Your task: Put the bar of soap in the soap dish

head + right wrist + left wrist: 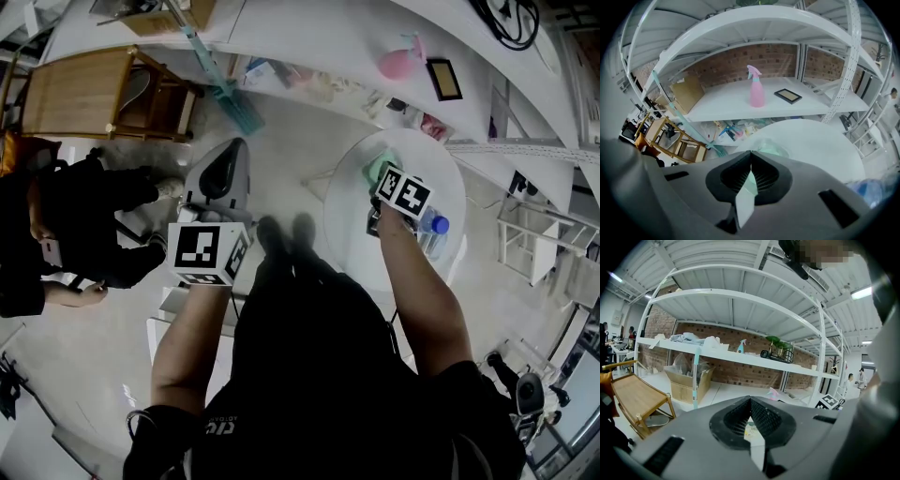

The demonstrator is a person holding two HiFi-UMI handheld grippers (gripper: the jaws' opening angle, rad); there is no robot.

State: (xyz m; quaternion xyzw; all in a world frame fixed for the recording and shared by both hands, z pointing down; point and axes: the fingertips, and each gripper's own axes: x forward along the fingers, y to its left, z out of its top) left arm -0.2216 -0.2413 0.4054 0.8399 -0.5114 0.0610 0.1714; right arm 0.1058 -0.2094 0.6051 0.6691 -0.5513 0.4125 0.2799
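A pale green soap dish sits on the round white table, just beyond my right gripper's tips; in the head view the soap dish peeks out beside the marker cube. I cannot tell whether the soap lies in it. My right gripper hangs over the table, pointing steeply down, its jaws shut tip to tip with nothing visible between them. My left gripper is held level in the air left of the table, aimed at the shelves, jaws shut and empty. In the head view the left gripper shows only its marker cube.
A blue-capped bottle stands on the table by my right hand. A pink spray bottle and a dark picture frame are on the white shelf behind. A wooden chair and a seated person are at the left.
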